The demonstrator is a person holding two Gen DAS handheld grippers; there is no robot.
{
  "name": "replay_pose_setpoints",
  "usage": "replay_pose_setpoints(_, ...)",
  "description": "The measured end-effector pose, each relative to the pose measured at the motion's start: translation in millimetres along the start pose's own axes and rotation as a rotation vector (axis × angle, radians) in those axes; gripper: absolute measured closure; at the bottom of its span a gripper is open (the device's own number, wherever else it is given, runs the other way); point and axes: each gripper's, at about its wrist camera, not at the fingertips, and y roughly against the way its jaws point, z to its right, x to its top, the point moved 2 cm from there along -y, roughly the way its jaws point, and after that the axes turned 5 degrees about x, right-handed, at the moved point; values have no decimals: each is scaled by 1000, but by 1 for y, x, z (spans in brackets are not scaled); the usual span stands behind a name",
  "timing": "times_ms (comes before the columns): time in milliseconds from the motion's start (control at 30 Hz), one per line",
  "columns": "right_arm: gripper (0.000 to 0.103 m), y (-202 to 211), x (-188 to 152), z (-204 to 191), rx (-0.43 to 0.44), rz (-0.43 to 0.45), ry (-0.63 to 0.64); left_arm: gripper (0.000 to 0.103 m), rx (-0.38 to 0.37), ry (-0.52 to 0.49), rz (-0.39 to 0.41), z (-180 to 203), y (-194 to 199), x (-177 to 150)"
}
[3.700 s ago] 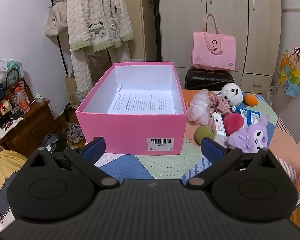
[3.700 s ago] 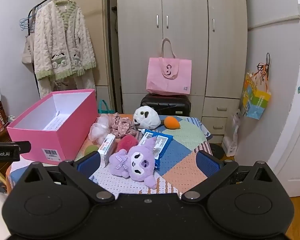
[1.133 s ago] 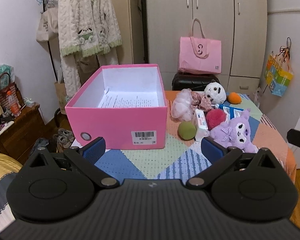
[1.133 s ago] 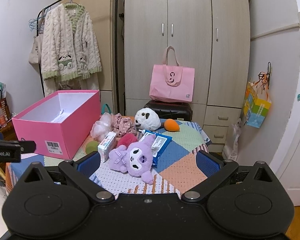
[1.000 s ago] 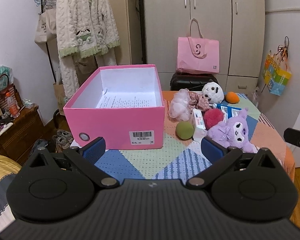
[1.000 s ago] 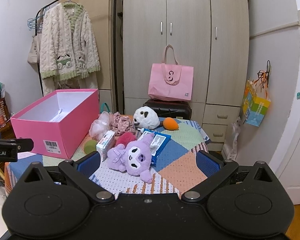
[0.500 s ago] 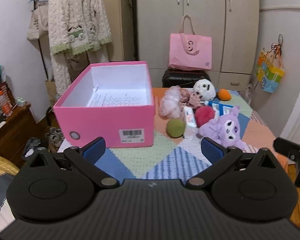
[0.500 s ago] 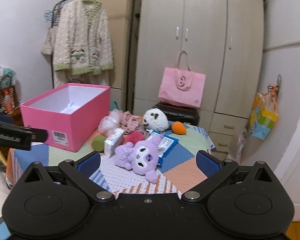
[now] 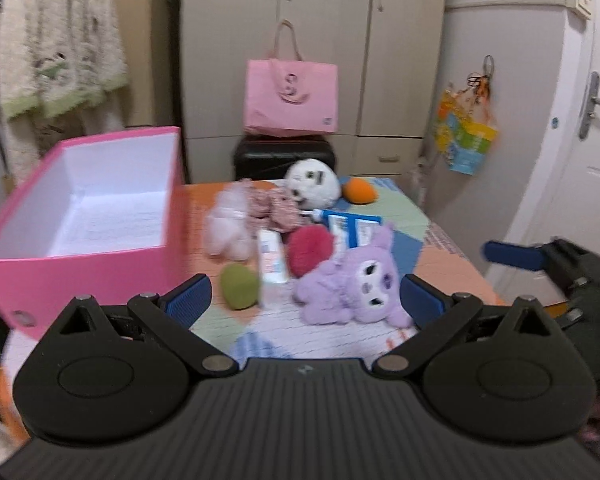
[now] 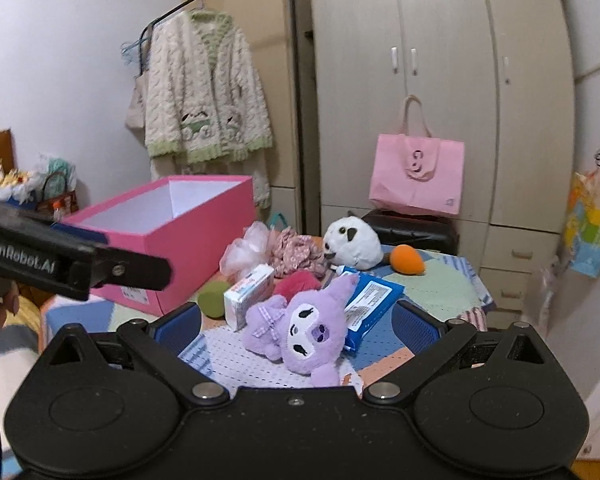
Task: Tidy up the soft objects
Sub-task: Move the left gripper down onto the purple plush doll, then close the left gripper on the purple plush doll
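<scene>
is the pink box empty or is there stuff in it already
No toys in it yet. The pink box is open-topped, and the left view shows only a printed sheet on its white floor; the toys lie on the table.

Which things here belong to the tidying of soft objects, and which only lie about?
For the job: purple plush toy, white plush toy, red fluffy ball, green soft ball, open pink box.

Lying about: blue flat packet, small white carton, pink tote bag.

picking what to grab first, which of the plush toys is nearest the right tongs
The purple plush, lying on the table just beyond the open right tongs. The white plush sits farther back, beside the orange ball.
</scene>
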Motion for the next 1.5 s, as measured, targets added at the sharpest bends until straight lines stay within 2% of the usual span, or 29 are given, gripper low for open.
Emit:
replay_pose_setpoints(100,0,-20,-7,2,3,-28,62,3,-48,26,-16,3,-20,-1)
replay_pose_setpoints(200,1,-36,-13,6,44,-38,80,4,-85,20,-31,8,-39,-4)
replay_pose_setpoints(267,3,-41,-16,9,45,-17,84,5,-94,-21,-40,13,-48,-6)
replay_pose_setpoints(367,3,-47,-21,6,19,36,162,6,-121,-49,-67,19,-60,-10)
replay_pose_setpoints(567,3,-70,-31,10,76,-32,186,6,-153,-47,-111,21,-84,-14)
replay_pose_setpoints(833,3,-94,-41,7,85,-90,238,8,-169,27,-209,14,-109,-15)
replay_pose_setpoints(967,4,-98,-40,15,97,-98,188,8,-149,85,-253,12,-121,-20)
replay_pose_setpoints(1033,16,-99,-41,15,115,-102,174,8,-150,115,-253,10,-123,-20)
replay_pose_setpoints(1067,16,-99,-42,15,127,-102,173,8,-153,122,-252,10,-124,-20)
replay_pose_setpoints(1133,25,-97,-44,13,142,-87,186,14,-143,102,-252,12,-127,-21)
replay_pose_setpoints(1300,29,-101,-46,18,144,-98,140,20,-131,74,-245,15,-129,-22)
replay_pose_setpoints(1500,31,-100,-49,19,128,-92,113,20,-124,71,-228,16,-129,-25)
